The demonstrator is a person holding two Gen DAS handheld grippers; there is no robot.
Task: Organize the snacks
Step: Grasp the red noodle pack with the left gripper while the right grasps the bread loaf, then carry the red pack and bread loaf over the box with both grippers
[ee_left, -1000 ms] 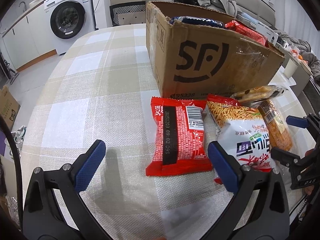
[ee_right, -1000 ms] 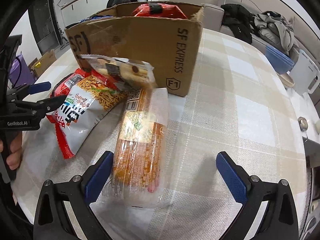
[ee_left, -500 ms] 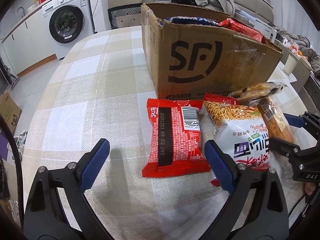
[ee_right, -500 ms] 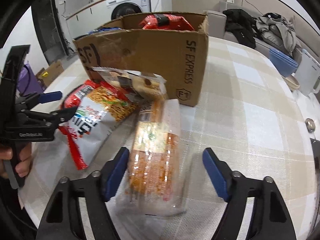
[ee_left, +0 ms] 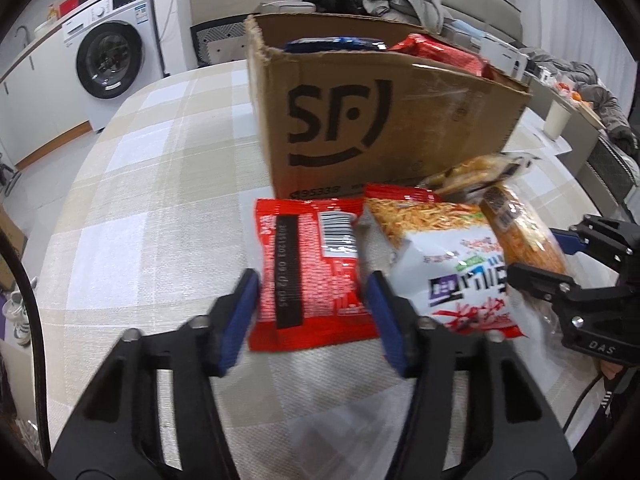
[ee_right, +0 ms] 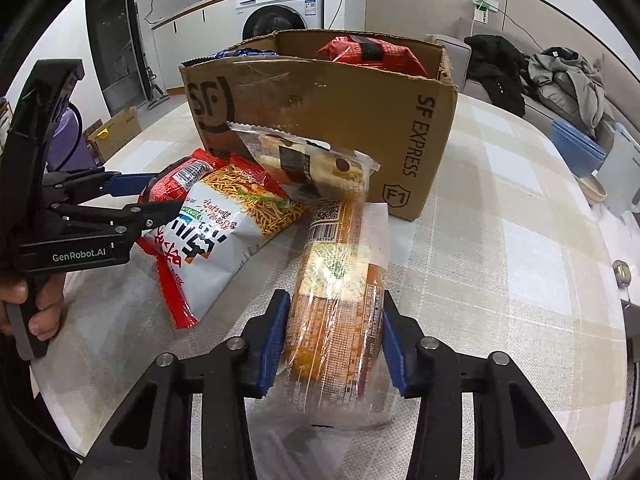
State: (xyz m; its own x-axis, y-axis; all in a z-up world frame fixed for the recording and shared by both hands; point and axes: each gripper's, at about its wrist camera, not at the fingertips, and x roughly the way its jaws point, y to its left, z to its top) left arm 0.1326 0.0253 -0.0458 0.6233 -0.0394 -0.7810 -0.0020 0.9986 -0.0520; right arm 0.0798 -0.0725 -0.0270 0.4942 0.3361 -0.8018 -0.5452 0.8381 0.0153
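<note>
Contents of the cardboard box [ee_left: 384, 128] are mostly hidden: only a red pack and a blue edge are seen above its rim. Four snack packs are counted on the counter [ee_left: 132, 200] in front of the box. Left claw [ee_left: 312, 316], jaws just closed, is clamped on the red packet [ee_left: 308, 264]. Right claw [ee_right: 334, 334], likewise just closed, is clamped on the clear-wrapped orange pack [ee_right: 336, 304]. A hand [ee_right: 24, 304] is seen only in the right view.

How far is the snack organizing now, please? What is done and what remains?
Done: a red packet and a blue one already lie in the cardboard box. In hand: the left gripper has just closed on the red pack, the right gripper on the orange pack. Left: the white noodle bag and the clear-wrapped snack.
</note>
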